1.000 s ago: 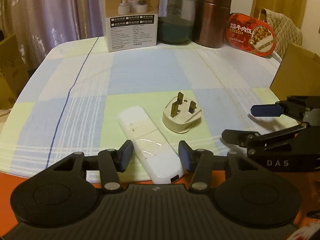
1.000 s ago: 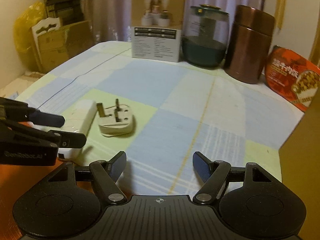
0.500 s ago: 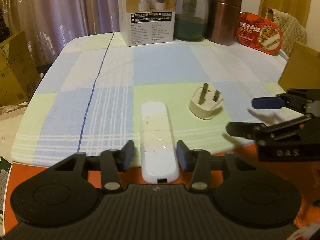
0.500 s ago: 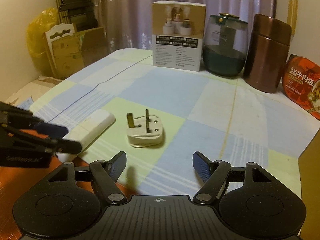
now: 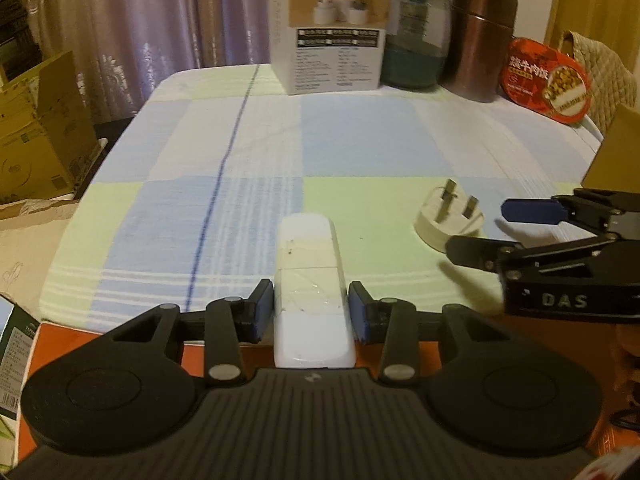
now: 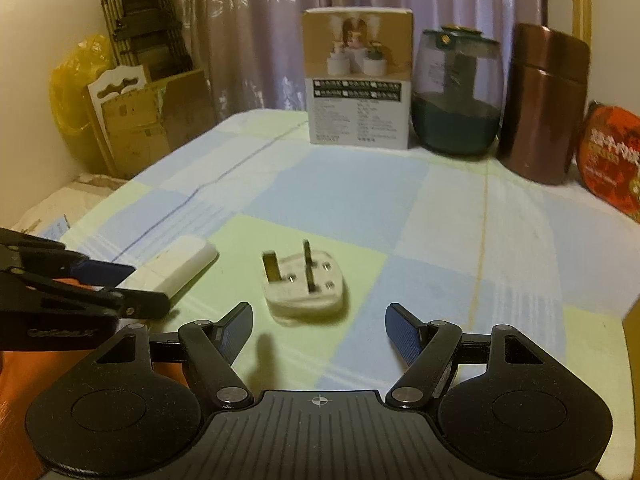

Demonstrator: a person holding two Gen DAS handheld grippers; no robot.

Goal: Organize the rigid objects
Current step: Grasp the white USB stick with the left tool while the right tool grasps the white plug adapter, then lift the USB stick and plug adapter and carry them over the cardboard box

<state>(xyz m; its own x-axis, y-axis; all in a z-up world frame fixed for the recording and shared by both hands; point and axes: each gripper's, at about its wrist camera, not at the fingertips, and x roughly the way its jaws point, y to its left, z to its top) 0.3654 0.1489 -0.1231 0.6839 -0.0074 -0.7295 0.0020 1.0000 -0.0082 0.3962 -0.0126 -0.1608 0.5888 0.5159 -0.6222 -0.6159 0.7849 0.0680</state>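
Observation:
A long white plastic bar [image 5: 310, 276] lies on the checked tablecloth at the near table edge. My left gripper [image 5: 311, 312] straddles its near half. The jaws are closing, and both blue pads [image 5: 264, 312] sit against the bar's long sides. A white three-pin plug [image 6: 304, 280] lies pins-up to the right of the bar [image 6: 180, 268]. My right gripper [image 6: 320, 332] stands open just short of the plug, with nothing between its fingers. From the right wrist view, the left gripper [image 6: 140, 288] shows at the left edge.
Along the far edge of the table stand a white product box [image 5: 332, 28], a dark glass jar [image 5: 416, 36], a copper canister [image 5: 480, 40] and a red round food tin [image 5: 548, 80]. A cardboard panel [image 5: 616, 148] rises at the right. Cardboard boxes [image 5: 36, 128] sit on the floor to the left.
The left jaws have narrowed onto the white bar, which now runs straight between them instead of slanting. The plug has come closer and nearer the centre of the right wrist view.

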